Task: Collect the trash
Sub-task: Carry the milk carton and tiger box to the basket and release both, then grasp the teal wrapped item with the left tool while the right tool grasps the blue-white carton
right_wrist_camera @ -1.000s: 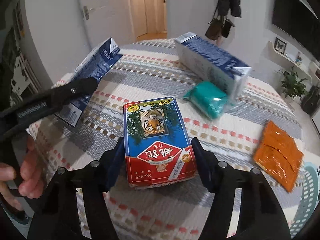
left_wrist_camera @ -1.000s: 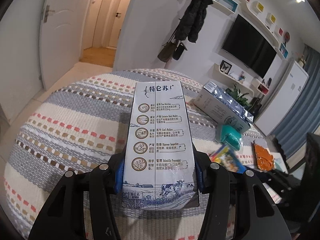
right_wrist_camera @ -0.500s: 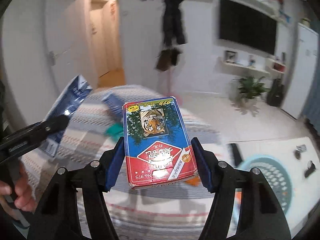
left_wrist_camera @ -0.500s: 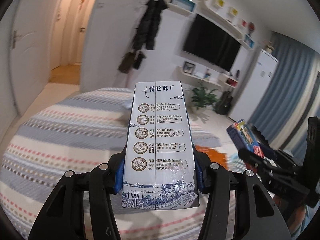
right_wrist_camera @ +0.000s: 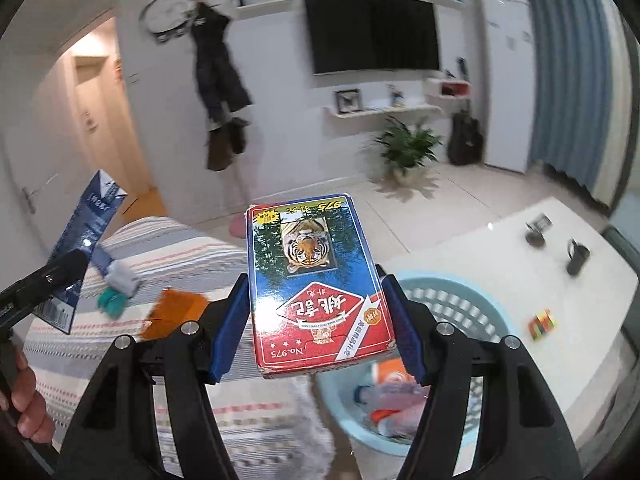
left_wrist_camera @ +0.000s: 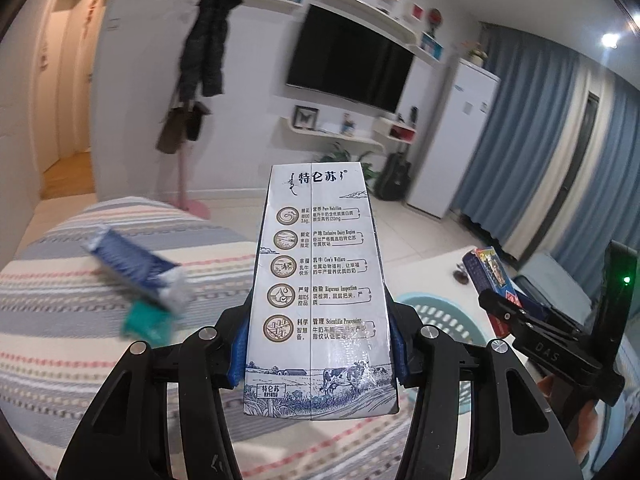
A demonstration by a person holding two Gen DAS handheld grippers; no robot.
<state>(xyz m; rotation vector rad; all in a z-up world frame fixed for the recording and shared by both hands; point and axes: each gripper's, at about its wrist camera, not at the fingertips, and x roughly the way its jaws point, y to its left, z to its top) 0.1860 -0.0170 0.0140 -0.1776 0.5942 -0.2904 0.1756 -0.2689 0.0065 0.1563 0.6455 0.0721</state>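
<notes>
My left gripper (left_wrist_camera: 318, 350) is shut on a white and blue milk carton (left_wrist_camera: 318, 280) and holds it in the air. My right gripper (right_wrist_camera: 316, 328) is shut on a red and blue card box with a tiger picture (right_wrist_camera: 314, 280), held just above and left of a light blue basket (right_wrist_camera: 460, 300). The basket holds some wrappers and also shows behind the carton in the left wrist view (left_wrist_camera: 440, 320). On the striped bed lie a long blue box (left_wrist_camera: 132, 266), a teal packet (left_wrist_camera: 146, 324) and an orange wrapper (right_wrist_camera: 174, 312).
A white table (right_wrist_camera: 520, 272) stands beyond the basket with two small dark items and a coloured cube (right_wrist_camera: 542, 324). A coat rack (left_wrist_camera: 200, 60), wall TV (left_wrist_camera: 346, 66), plant (right_wrist_camera: 406, 146) and white fridge (left_wrist_camera: 460, 140) line the far wall.
Both grippers have swung right, away from the bed, with their boxes still held. The basket and white table have come into view below and right of the right gripper.
</notes>
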